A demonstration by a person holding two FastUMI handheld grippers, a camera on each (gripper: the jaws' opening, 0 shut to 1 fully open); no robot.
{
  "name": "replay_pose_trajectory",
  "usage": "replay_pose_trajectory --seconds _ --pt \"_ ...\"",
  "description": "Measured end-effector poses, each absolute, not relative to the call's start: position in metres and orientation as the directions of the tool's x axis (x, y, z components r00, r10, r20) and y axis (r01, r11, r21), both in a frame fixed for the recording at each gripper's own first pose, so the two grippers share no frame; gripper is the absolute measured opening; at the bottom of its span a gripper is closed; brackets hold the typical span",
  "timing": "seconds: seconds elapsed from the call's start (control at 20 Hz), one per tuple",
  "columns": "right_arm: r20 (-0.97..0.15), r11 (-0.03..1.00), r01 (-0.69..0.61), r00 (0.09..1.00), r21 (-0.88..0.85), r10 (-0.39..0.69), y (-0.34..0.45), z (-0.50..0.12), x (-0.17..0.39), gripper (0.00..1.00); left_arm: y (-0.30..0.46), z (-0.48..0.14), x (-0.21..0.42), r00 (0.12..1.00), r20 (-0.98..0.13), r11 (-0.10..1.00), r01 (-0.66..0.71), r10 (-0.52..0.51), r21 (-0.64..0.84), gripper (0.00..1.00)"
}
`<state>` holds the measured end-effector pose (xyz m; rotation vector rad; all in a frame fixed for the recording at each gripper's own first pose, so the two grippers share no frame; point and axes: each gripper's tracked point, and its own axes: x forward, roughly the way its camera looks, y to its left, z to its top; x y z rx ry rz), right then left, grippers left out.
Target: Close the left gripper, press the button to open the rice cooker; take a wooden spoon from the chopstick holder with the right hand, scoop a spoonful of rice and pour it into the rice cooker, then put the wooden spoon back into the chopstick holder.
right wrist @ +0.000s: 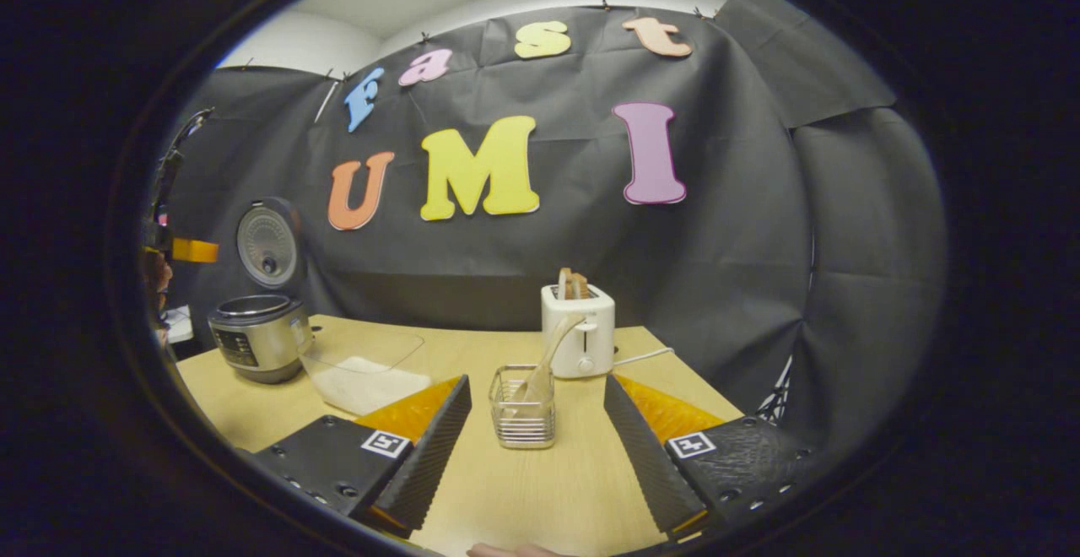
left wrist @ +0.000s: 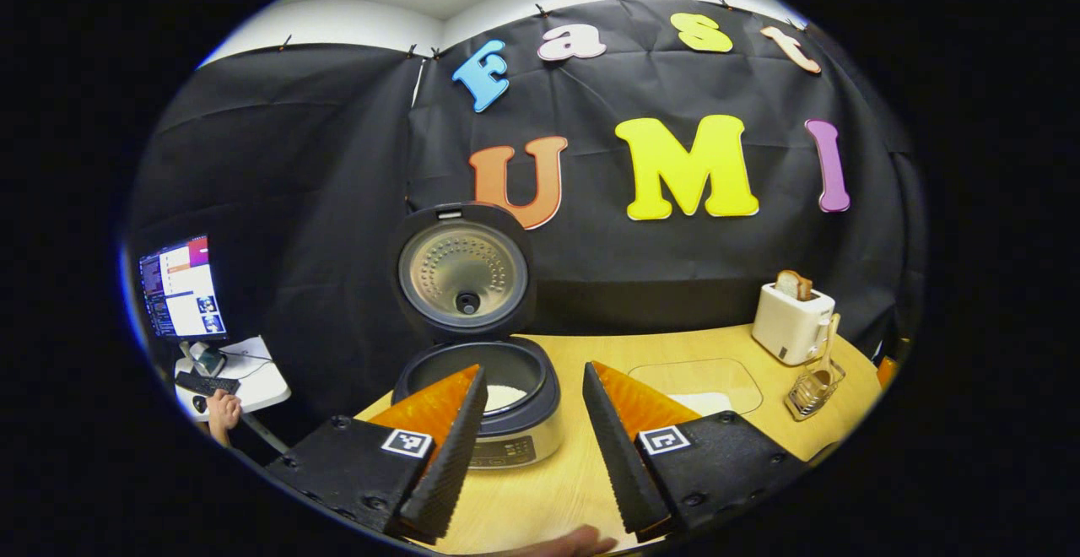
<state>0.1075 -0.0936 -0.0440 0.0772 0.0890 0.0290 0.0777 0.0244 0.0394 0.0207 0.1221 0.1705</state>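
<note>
Each gripper, the left gripper [left wrist: 533, 447] and the right gripper [right wrist: 537, 456], has two wedge-shaped fingers with ribbed inner faces, mounted on dark blocks studded with screws and bearing a square black-and-white marker.

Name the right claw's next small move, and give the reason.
Probably ease the open right claw forward to the wooden spoon leaning in the chopstick holder. The rice cooker lid already stands up, and the spoon sits straight ahead between the fingers, ungrasped.
</note>
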Motion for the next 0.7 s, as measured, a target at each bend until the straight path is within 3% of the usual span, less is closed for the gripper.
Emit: replay_pose_trajectory --seconds 0.05,0.1,0.7 --pt "-0.092 0.996 -0.023 0.995 0.081 0.03 -0.094 -0.044 0.113 0.95 0.024 0.04 0.076 0.981 -0.108 0.987 -0.159 0.162 0.031 0.73" --pt "-0.096 0.996 -0.026 0.995 0.085 0.034 -0.094 -0.043 0.121 0.94 0.023 0.037 0.077 0.983 -0.101 0.988 -0.153 0.155 0.029 1.0" --pt "-0.283 0.99 -0.014 0.958 0.137 0.053 -0.093 -0.075 0.262 0.96 0.029 -0.009 0.076 0.975 -0.166 0.988 -0.139 0.149 0.067 1.0"
